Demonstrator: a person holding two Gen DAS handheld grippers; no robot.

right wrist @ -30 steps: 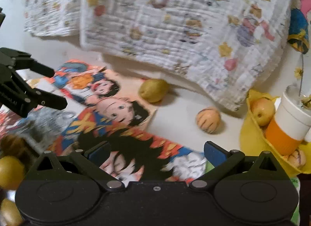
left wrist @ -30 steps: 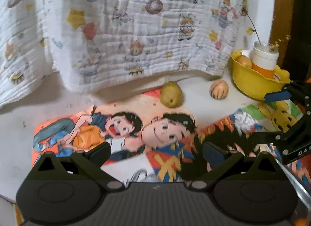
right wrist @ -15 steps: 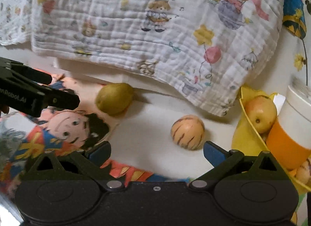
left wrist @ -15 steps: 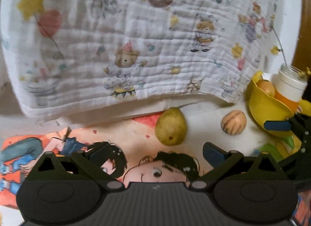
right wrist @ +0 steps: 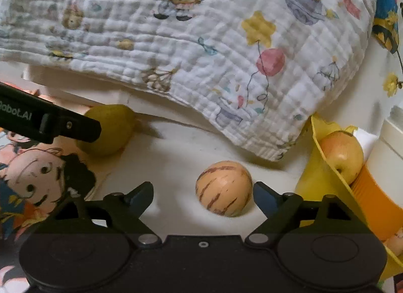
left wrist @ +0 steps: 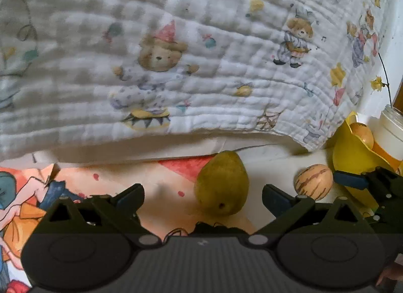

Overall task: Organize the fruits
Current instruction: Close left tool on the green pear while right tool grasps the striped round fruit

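A green-yellow pear (left wrist: 221,183) lies on the cartoon mat's edge, between the open fingers of my left gripper (left wrist: 203,196), toward the right finger. It also shows in the right wrist view (right wrist: 110,129), partly behind the left gripper's finger (right wrist: 63,124). A striped orange-cream round fruit (right wrist: 223,187) lies on the white surface between the open fingers of my right gripper (right wrist: 203,196), close to the right one; it also shows in the left wrist view (left wrist: 314,181). A yellow bowl (right wrist: 320,167) at the right holds an apple (right wrist: 342,155).
A white printed blanket (left wrist: 176,66) hangs just behind the fruits. A white and orange jar (right wrist: 382,179) stands in or beside the bowl. The cartoon mat (left wrist: 88,184) covers the left of the surface. The right gripper's finger (left wrist: 352,181) shows beside the bowl.
Both grippers have moved forward toward the blanket. The pear now sits between the left fingers and the striped fruit between the right fingers. Both stay open.
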